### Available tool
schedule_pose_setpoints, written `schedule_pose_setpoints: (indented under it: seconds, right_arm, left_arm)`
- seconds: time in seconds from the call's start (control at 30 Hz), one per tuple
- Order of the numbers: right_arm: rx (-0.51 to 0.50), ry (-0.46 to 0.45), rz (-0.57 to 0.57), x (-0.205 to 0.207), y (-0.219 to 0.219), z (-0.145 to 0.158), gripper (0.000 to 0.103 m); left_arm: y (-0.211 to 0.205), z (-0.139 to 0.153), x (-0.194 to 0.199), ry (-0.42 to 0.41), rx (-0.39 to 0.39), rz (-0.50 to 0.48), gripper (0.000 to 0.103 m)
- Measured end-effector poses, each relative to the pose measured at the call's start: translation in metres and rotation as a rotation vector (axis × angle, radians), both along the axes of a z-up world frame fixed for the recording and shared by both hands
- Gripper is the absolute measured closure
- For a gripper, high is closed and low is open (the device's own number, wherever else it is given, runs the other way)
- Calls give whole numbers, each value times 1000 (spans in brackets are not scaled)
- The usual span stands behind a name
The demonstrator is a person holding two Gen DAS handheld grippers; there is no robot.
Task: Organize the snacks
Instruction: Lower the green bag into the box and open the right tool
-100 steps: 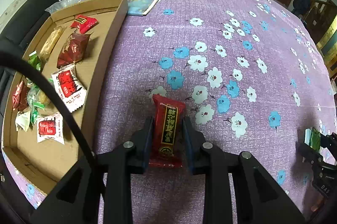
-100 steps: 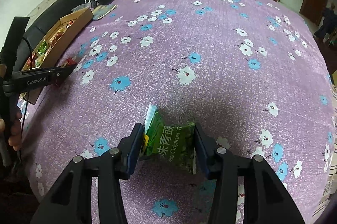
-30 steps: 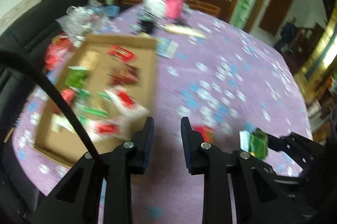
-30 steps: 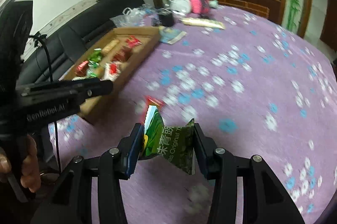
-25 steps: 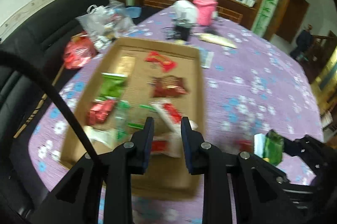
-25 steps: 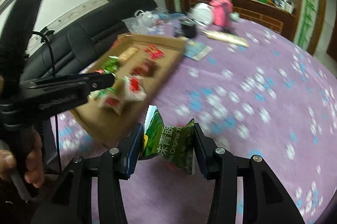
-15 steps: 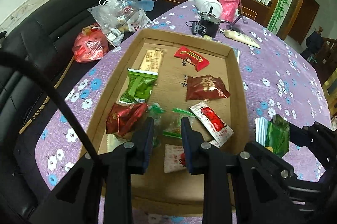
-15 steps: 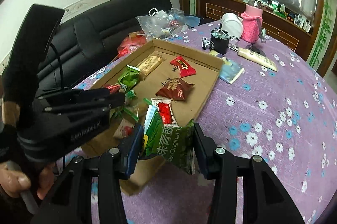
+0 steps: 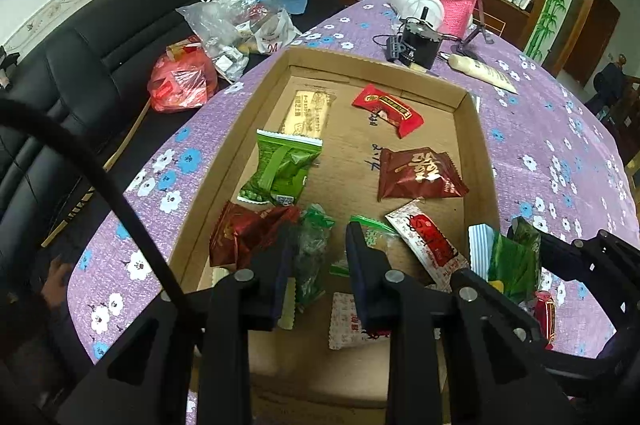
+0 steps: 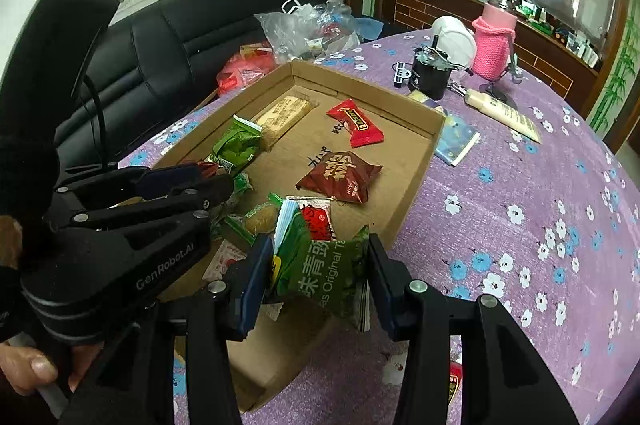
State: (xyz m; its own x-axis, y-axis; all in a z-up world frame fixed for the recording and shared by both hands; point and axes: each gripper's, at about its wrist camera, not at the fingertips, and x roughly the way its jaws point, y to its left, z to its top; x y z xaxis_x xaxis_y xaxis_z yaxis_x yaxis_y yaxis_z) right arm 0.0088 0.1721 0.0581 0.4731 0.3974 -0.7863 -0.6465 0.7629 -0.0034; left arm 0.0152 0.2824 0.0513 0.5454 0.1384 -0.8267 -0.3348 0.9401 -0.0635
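On the left is a black sofa (image 9: pixel 80 65) with a red bag (image 9: pixel 182 81) and a clear bag (image 9: pixel 236 21) on it. My left tongs (image 9: pixel 316 257) hang over the near end of the cardboard box (image 9: pixel 476 129). They are narrow and just starting to open, and nothing is held in them. The box sits on the purple flower table (image 9: pixel 560 129). Inside it are a green pack (image 9: pixel 280 165), a red candy (image 9: pixel 388 109) and a dark red pack (image 9: pixel 420 173). My right tongs (image 10: pixel 316 277) are squeezing a green snack bag (image 10: pixel 324 269) over the box's near right edge. A small red snack (image 9: pixel 546 313) lies on the table just outside the box
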Motion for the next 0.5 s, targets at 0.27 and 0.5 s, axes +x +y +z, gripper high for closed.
schedule_pose_setpoints:
  seconds: [0.27,0.5]
  right_arm:
    - [4,0,-1,9,8,4,53]
    - [11,14,-1,15,12,6,48]
  left_arm:
    - [14,4,3,7,-17,46,60]
    - [23,6,4,15,-38,76,56]
